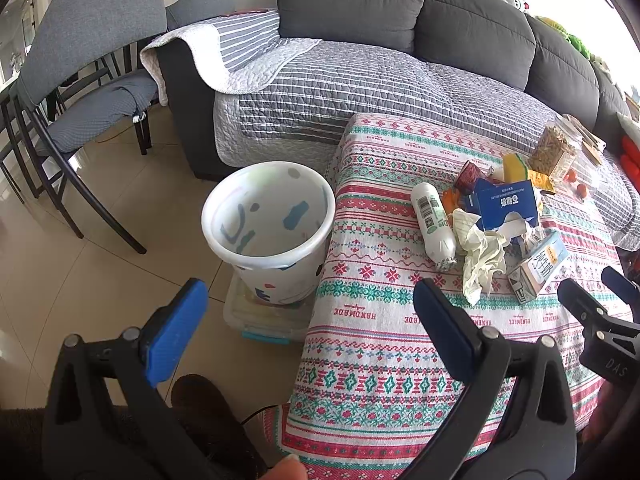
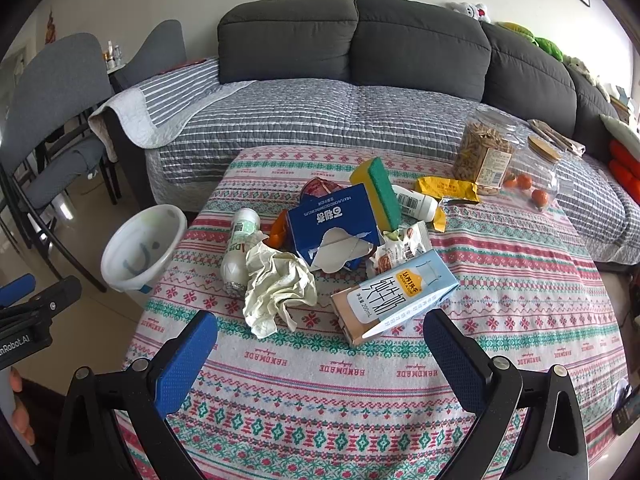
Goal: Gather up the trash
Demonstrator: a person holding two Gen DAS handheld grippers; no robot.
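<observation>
1. Right tongs [image 2: 320, 344] spread wide, nothing between the blue pads, hovering over the near part of the surface [image 2: 360, 400], which is covered in a patterned cloth.
2. Left tongs [image 1: 310, 312] also wide and empty, held over the near left edge of the surface, one finger above the floor, the other above the cloth.
3. White bin [image 1: 269, 231] with blue blotches stands on a clear lidded box [image 1: 264, 316] on the floor, just beside the left edge of the surface; it looks empty inside.
4. Trash is piled mid-surface. Nearest: crumpled white paper [image 2: 278, 286] and a light-blue milk carton [image 2: 394, 294] lying on its side, the two close but apart.
5. Just left of the paper, a white bottle [image 2: 239, 248] lies on its side, touching it.
6. Behind those, a torn blue box [image 2: 334, 226], a snack wrapper [image 2: 402, 246] and a yellow-green sponge [image 2: 380, 192] propped upright against the box.
7. Further back: a second small white bottle [image 2: 416, 202], a yellow packet [image 2: 446, 190].
8. Far right corner: a clear jar of brown snacks [image 2: 482, 152] and a clear jar holding small orange fruit [image 2: 534, 180].
9. Grey sofa [image 2: 360, 48] with a striped quilt behind the surface; grey chairs [image 2: 52, 112] at far left.
</observation>
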